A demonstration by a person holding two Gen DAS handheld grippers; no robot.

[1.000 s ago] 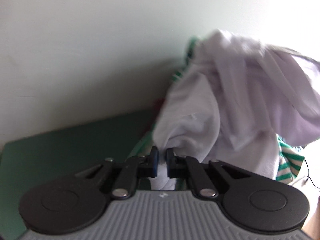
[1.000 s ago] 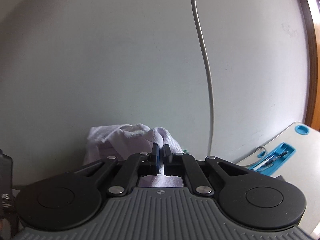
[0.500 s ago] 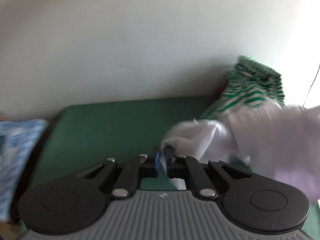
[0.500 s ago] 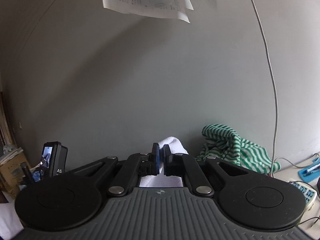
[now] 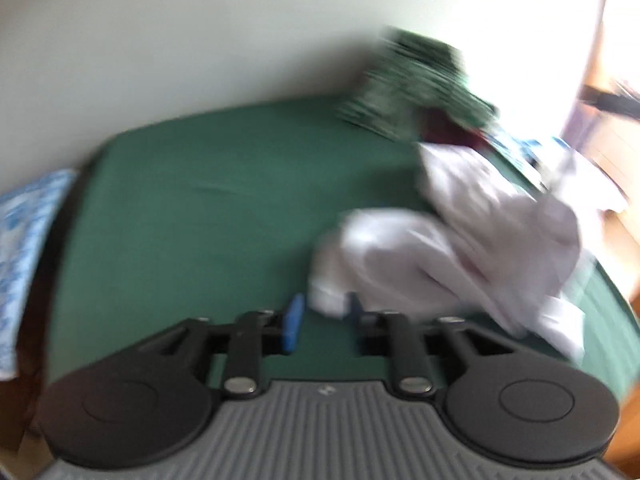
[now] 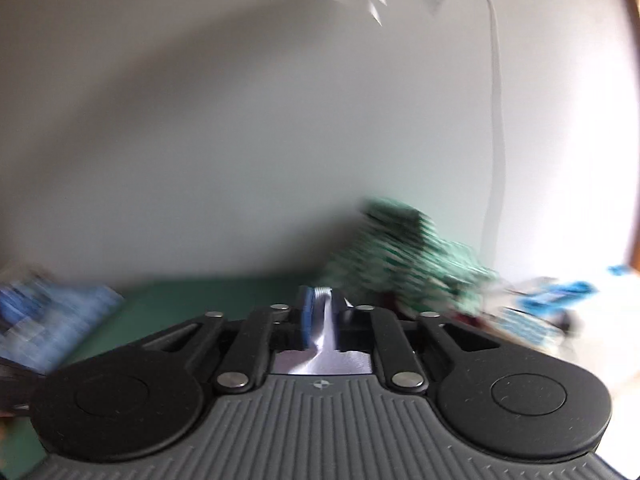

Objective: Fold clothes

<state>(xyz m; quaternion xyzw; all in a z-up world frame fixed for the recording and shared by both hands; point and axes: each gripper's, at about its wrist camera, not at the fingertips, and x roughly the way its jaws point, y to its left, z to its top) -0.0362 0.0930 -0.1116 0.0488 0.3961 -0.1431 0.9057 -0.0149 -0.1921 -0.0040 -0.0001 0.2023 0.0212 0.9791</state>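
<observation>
White shirt (image 5: 452,248) sits crumpled at 3 o'clock on the green mat (image 5: 208,208). My left gripper (image 5: 324,320) is spread wide, right gripper (image 6: 322,320) pinching fabric. I'd re-grab the near edge at 1 o'clock and pull it flat before folding.

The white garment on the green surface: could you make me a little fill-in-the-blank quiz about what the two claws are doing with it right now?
1. The left claw has its fingers ____, with the white garment lying just ahead of them.
2. The right claw is ____ on a fold of white cloth.
3. The garment rests on a ____ colored surface.
4. Behind it, near the wall, sits a heap of green and white ____ cloth.

Missing words: open; shut; green; striped
</observation>
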